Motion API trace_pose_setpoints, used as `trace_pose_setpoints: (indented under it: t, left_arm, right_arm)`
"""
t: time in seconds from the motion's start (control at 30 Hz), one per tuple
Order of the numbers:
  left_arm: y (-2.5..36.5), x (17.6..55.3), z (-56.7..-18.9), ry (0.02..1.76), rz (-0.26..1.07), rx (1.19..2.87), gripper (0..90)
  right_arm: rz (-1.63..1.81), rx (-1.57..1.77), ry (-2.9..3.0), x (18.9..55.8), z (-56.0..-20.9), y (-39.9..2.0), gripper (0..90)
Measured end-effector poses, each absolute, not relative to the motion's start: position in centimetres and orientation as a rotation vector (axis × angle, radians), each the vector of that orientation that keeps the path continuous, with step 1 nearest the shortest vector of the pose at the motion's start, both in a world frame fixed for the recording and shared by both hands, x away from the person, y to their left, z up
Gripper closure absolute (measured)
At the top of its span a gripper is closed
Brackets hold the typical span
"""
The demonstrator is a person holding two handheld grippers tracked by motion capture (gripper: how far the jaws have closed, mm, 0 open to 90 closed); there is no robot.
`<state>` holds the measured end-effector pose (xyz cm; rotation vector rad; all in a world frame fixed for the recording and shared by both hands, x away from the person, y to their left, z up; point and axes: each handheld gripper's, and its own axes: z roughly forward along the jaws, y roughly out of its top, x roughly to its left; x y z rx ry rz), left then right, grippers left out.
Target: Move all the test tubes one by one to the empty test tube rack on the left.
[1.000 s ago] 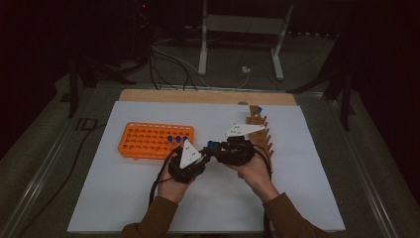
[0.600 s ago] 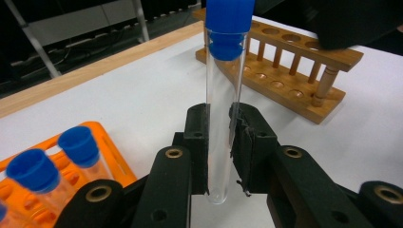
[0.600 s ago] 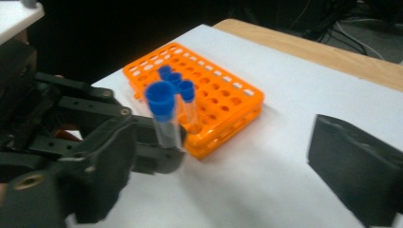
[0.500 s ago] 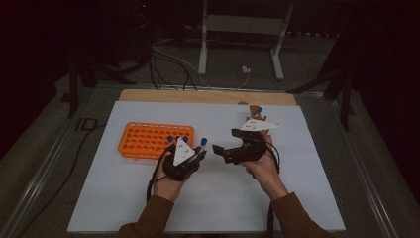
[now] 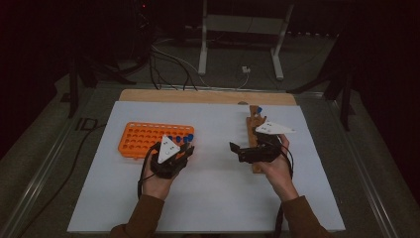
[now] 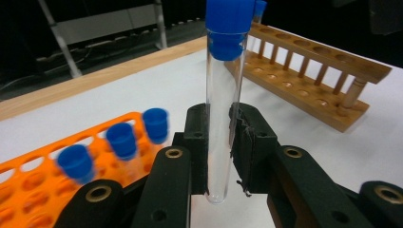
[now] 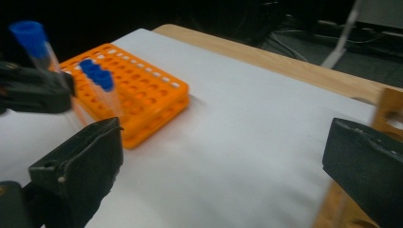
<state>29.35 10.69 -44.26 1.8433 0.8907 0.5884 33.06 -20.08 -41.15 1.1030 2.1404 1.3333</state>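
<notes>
My left gripper (image 6: 219, 128) is shut on a clear test tube (image 6: 221, 95) with a blue cap, held upright near its lower end. In the high view the left gripper (image 5: 184, 148) hovers at the right end of the orange tube rack (image 5: 143, 140). That orange rack (image 6: 28, 178) holds three blue-capped tubes (image 6: 121, 140). My right gripper (image 7: 223, 166) has just been opening and now stands open wide with nothing between its jaws. Seen from above, the right gripper (image 5: 236, 148) sits just left of the wooden rack (image 5: 254, 130), pointing toward the left hand.
The wooden rack (image 6: 309, 71) has one blue-capped tube (image 5: 258, 110) at its far end. A white sheet (image 5: 213, 198) covers the table, with a wooden board edge (image 5: 198, 95) behind it. Cables and a metal stand (image 5: 237, 29) lie on the floor beyond.
The two hands, close together a second ago, have drawn apart. The right gripper opened and moved right beside the wooden rack; the left moved toward the orange rack with the tube.
</notes>
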Motion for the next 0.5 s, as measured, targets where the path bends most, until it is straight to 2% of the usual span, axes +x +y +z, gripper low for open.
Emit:
trace_pose_setpoints:
  t: [0.5]
  left_arm:
    - [14.6, 29.7, -44.3, 0.982, 0.661, 1.764, 76.7]
  right_arm:
    - [1.371, 1.199, 2.05, 32.8, -41.7, -23.4, 0.0]
